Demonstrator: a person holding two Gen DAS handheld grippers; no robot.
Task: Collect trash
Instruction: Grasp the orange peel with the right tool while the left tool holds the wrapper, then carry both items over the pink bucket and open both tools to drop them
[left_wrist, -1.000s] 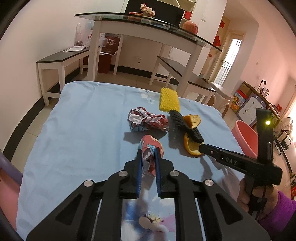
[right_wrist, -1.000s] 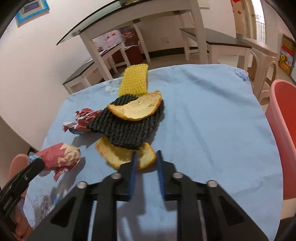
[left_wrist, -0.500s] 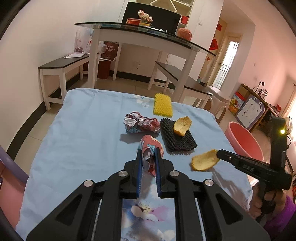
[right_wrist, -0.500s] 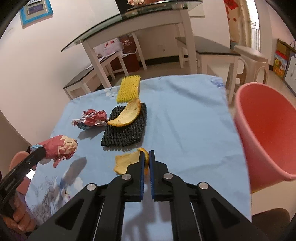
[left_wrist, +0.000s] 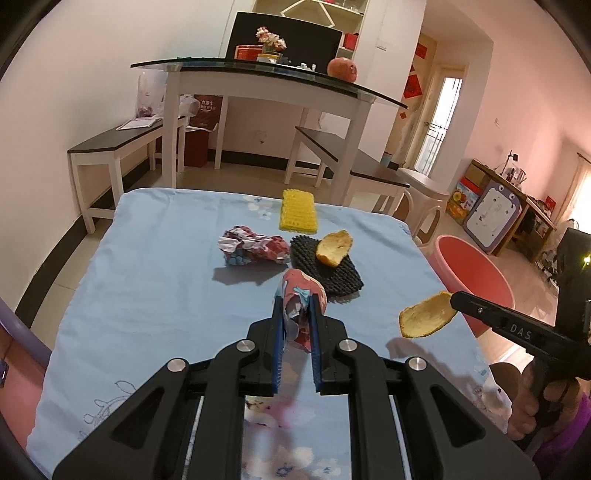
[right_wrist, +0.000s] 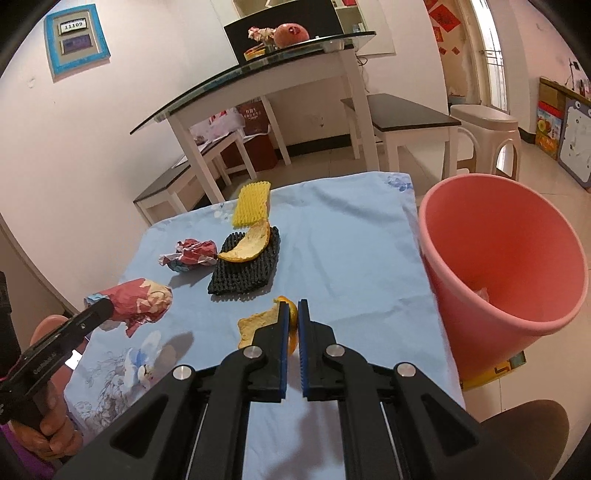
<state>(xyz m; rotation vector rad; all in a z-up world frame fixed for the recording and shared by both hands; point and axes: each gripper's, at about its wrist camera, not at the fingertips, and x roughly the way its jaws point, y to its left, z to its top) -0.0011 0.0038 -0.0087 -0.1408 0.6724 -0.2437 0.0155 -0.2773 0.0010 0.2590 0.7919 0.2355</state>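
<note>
My left gripper (left_wrist: 295, 306) is shut on a crumpled red paper wad (left_wrist: 301, 295), held above the blue tablecloth; the wad also shows in the right wrist view (right_wrist: 142, 301). My right gripper (right_wrist: 293, 308) is shut on an orange peel (right_wrist: 260, 325), lifted off the table; the peel shows in the left wrist view (left_wrist: 424, 319). On the cloth lie another crumpled wrapper (left_wrist: 253, 249), a black foam net (left_wrist: 328, 267) with a second orange peel (left_wrist: 334, 247) on it, and a yellow foam net (left_wrist: 297, 216). A pink bin (right_wrist: 498, 266) stands right of the table.
The table's right edge (right_wrist: 424, 273) runs beside the pink bin, which also shows in the left wrist view (left_wrist: 472, 273). A white stool (right_wrist: 487, 136), benches and a glass-topped table (right_wrist: 266, 70) stand beyond. Something pale lies in the bin's bottom (right_wrist: 482, 293).
My right gripper shut on the orange peel, lifted it off the cloth and carried it right toward the pink bin. My left gripper rose a little, still holding the red paper wad.
</note>
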